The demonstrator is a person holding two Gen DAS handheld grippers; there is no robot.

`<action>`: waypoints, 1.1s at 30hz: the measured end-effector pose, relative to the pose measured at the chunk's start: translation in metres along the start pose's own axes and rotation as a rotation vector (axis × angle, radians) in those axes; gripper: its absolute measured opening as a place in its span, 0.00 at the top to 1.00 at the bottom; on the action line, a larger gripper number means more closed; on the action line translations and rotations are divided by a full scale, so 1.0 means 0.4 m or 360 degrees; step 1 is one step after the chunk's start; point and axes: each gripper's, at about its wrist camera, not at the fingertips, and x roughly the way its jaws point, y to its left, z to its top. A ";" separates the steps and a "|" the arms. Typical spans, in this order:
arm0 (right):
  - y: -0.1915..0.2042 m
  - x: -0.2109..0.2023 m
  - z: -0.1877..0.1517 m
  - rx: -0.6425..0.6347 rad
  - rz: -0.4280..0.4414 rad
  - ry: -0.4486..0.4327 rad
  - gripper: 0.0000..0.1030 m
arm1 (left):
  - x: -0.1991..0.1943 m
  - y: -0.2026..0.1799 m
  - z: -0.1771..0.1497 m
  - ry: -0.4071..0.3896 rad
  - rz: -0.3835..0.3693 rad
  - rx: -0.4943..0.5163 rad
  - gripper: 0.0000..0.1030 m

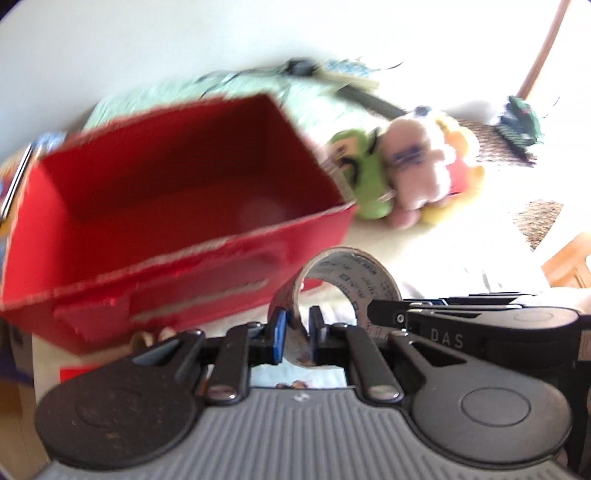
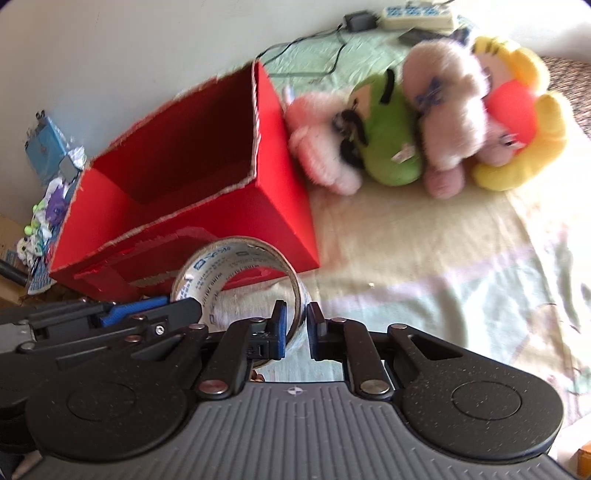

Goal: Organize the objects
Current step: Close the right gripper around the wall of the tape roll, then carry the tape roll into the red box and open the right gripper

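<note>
A roll of clear packing tape (image 1: 347, 284) is held upright between both grippers, just in front of an open red box (image 1: 177, 206). My left gripper (image 1: 297, 338) is shut on the roll's left wall. My right gripper (image 2: 297, 330) is shut on the roll's (image 2: 236, 273) right wall. The red box (image 2: 192, 192) looks empty inside and sits on the bed, close beyond the roll. Each gripper shows at the edge of the other's view.
A row of plush toys lies right of the box: pink (image 2: 325, 144), green (image 2: 391, 136), pale pink (image 2: 447, 110) and yellow (image 2: 521, 110). A cable and charger (image 2: 360, 20) lie behind by the wall. Clutter (image 2: 48, 192) sits left of the box. The bedsheet (image 2: 443, 258) stretches right.
</note>
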 end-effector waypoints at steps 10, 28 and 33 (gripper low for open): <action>0.061 -0.172 0.038 0.0048 -0.0074 -0.0358 0.88 | -0.144 -0.003 0.070 -0.0301 -0.0167 0.0108 0.93; 0.228 0.105 0.283 -0.0379 -0.0046 -0.0131 0.88 | 0.079 0.248 0.146 -0.0101 0.0053 -0.0307 0.93; 0.252 0.199 0.314 -0.0587 -0.0106 0.0030 0.88 | 0.158 0.269 0.154 0.0012 0.0091 -0.0422 0.93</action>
